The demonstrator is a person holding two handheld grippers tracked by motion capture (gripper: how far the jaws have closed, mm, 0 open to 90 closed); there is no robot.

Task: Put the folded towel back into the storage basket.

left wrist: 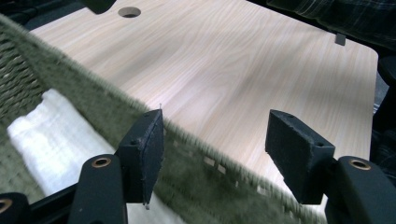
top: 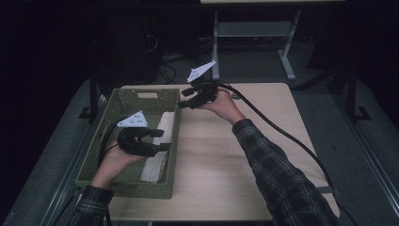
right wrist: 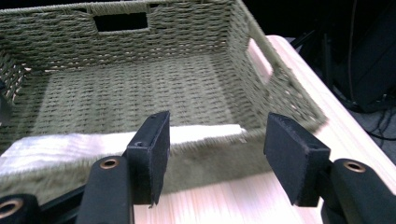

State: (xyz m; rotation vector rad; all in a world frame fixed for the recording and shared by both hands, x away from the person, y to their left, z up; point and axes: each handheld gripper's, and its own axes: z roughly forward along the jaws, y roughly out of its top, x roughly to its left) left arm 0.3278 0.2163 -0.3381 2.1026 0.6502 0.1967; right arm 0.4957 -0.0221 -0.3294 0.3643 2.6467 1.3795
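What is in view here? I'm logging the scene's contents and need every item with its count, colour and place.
woven basket: one, olive green, at the left end of the table, cut-out handles in its end walls.
folded towel: one, white, lying inside the basket along its right wall.
table: one, light wood top, centre of the high view, a round hole near its far edge.
second table frame: one, white legs, on the floor beyond the table.
cables: several, black, on the dark floor behind the table.
left tongs: one, black, open, over the basket above the towel, nothing between the jaws.
right tongs: one, black, open, above the basket's far right corner, holding nothing.
sleeves: two, dark plaid, entering from the bottom edge.
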